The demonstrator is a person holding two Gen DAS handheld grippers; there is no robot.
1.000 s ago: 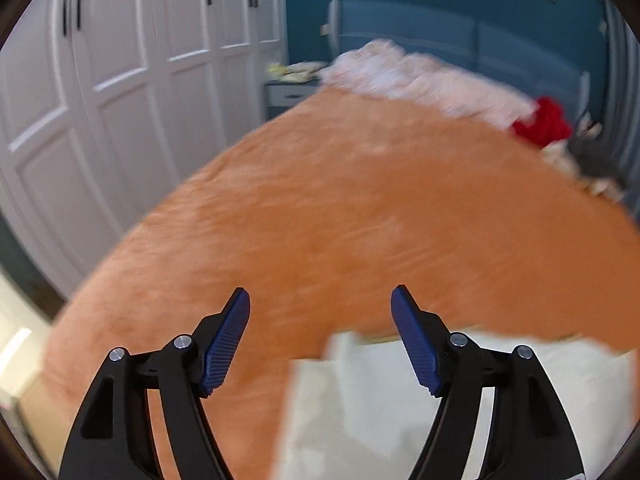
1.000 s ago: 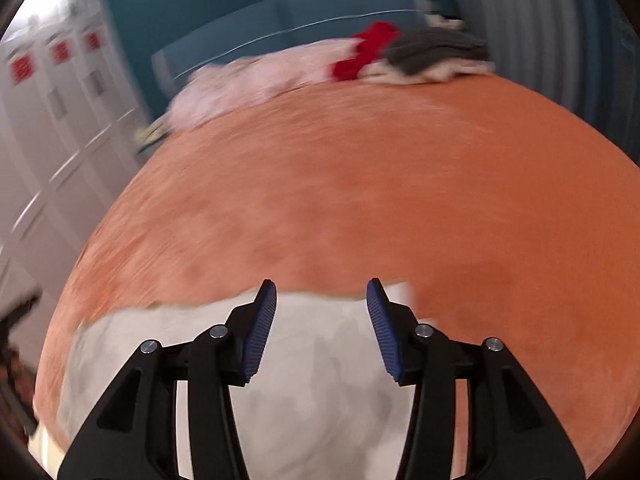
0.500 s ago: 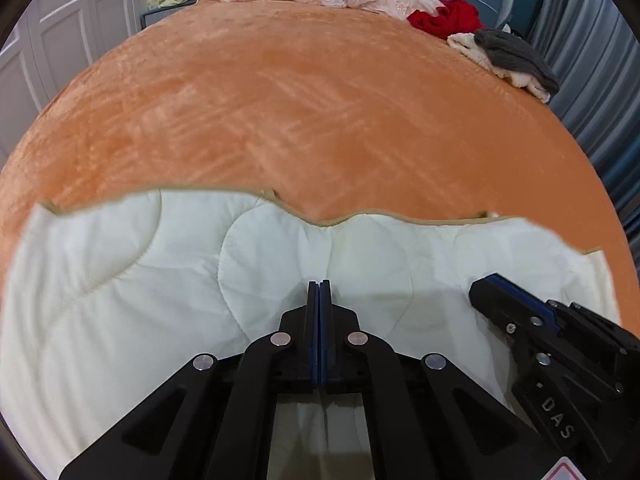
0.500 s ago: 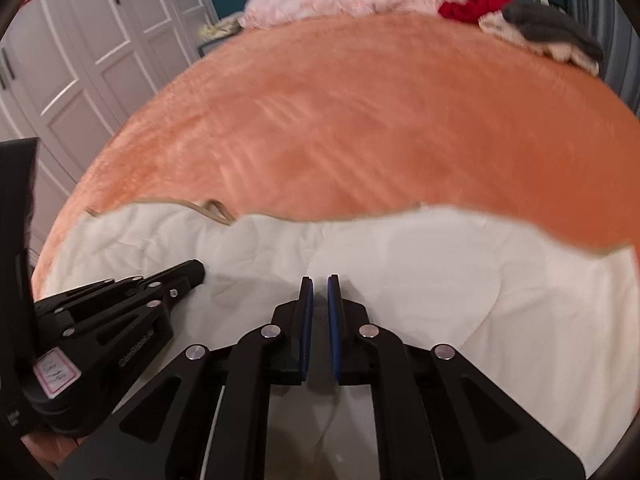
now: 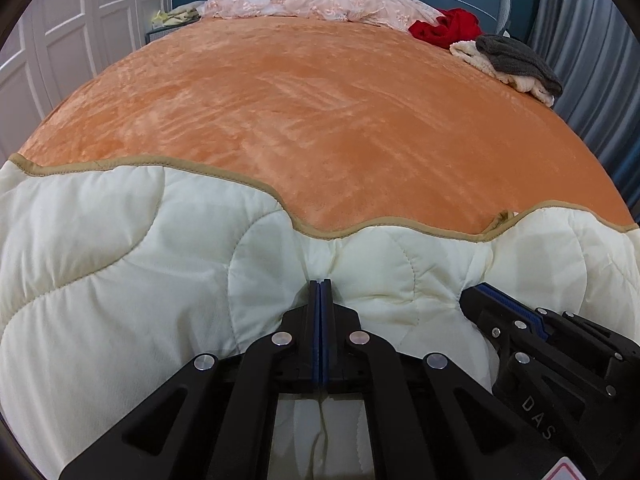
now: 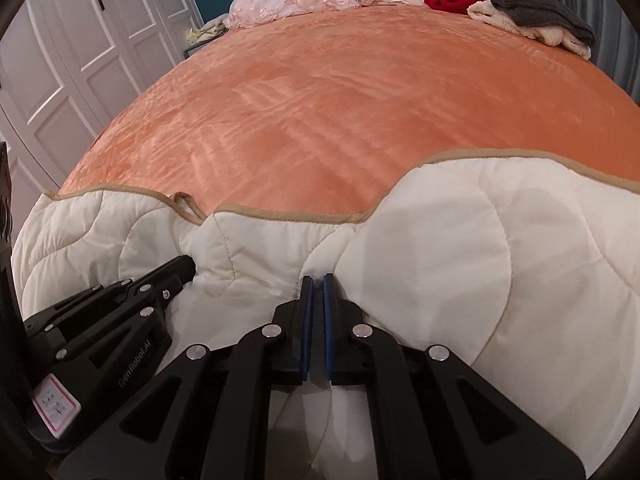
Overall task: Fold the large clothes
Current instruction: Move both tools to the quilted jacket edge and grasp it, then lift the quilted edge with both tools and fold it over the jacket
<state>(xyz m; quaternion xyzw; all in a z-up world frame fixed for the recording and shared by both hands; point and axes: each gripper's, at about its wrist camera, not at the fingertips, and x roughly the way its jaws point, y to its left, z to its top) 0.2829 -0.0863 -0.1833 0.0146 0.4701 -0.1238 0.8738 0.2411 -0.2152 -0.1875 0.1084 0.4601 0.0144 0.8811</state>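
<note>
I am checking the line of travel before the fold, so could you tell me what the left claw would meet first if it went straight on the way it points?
The cream quilt: the left claw is shut on a pinch of it, so it would push into the bunched fabric at its tips.

"DAS" is read on the right tongs; "GenRobot.AI" is printed on the left tongs

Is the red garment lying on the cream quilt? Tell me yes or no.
No: the red garment lies at the far end of the orange blanket, well apart from the cream quilt at the near edge.
</note>
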